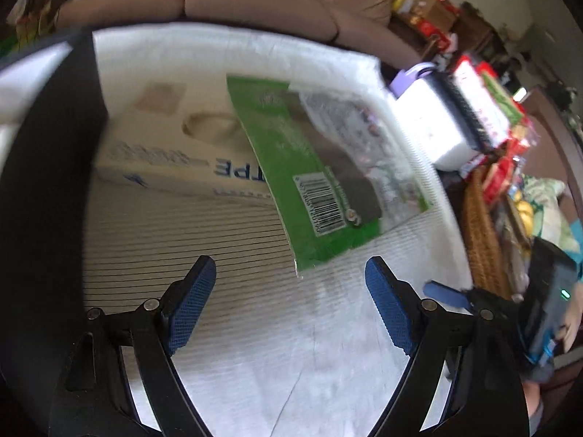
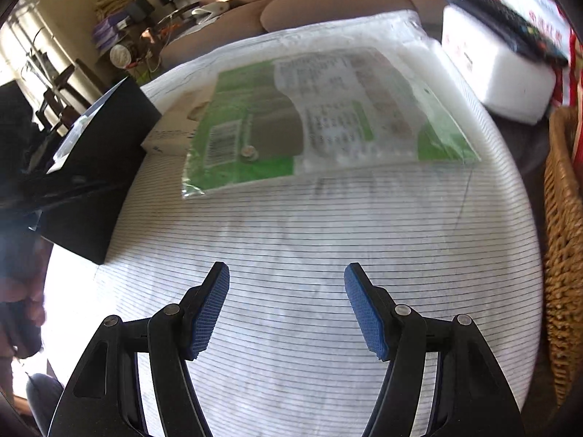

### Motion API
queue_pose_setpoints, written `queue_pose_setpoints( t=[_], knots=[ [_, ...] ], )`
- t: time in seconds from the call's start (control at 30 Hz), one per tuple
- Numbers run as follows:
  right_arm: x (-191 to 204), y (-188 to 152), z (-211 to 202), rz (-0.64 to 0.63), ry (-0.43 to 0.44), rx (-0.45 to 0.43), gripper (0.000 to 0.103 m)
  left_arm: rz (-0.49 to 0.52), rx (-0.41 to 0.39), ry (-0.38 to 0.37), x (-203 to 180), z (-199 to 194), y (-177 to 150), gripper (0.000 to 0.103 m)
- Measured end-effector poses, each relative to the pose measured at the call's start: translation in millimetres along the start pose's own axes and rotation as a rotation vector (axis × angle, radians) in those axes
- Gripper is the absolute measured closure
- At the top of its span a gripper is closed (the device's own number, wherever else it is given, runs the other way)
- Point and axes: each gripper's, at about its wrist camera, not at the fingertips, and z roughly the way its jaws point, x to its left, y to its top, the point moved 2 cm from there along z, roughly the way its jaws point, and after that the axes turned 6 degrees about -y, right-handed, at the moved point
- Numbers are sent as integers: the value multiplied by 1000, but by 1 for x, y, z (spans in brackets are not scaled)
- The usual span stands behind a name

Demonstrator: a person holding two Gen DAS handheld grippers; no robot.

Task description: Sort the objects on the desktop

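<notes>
Striped white tabletop [image 2: 291, 255] bears flat green plastic-wrapped packet [image 2: 255, 134].

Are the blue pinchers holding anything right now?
No. The left gripper and right gripper are both open and empty, above the striped mat, short of the green packet.

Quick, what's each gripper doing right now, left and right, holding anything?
Left gripper: open, nothing between its pads, short of the green package.
Right gripper: open, holding nothing, over the striped white surface.
</notes>
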Motion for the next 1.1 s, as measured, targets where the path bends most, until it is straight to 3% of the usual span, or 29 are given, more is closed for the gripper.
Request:
queue_pose_setpoints(
  t=[0.1, 0.17, 0.2, 0.23, 0.27, 0.37, 0.63, 0.73, 0.83, 0.97, 1.0, 1.1],
  knots=[
    [-8, 1, 2, 27, 27, -1, 35, -51, 13, -19, 5, 25, 2, 21],
    [-10, 1, 2, 38, 47, 0, 35, -89, 18, -48, 7, 38, 3, 28],
    [-9, 2, 1, 33, 49, -1, 35, -101, 19, -64, 7, 42, 3, 38],
    [-9, 3, 1, 26, 45, -3, 35, -109, 20, -83, 6, 44, 2, 57],
    [-9, 4, 0, 20, 39, -7, 35, -112, 17, -102, 4, 45, 1, 68],
    [-9, 5, -5, 15, 33, -20, 35, -95, -17, -134, -5, 36, -3, 80],
    [-19, 7, -25, 66, 45, -66, 35, -81, -90, -224, -24, -10, -16, 88],
    [-19, 6, -29, 38, 26, -62, 27, -73, -122, -281, -26, -41, -37, 90],
    [-25, -2, -25, 132, 151, -38, 26, -34, -134, -269, -25, -66, -69, 90],
    [-44, -25, -6, 455, 497, 25, 20, -46, -111, -280, -19, -78, -110, 90],
    [-48, -34, 1, 531, 541, 51, 20, -53, -109, -286, -19, -80, -122, 90],
    [-45, -50, 11, 581, 515, 97, 19, -62, -79, -307, -26, -80, -151, 90]
  ],
)
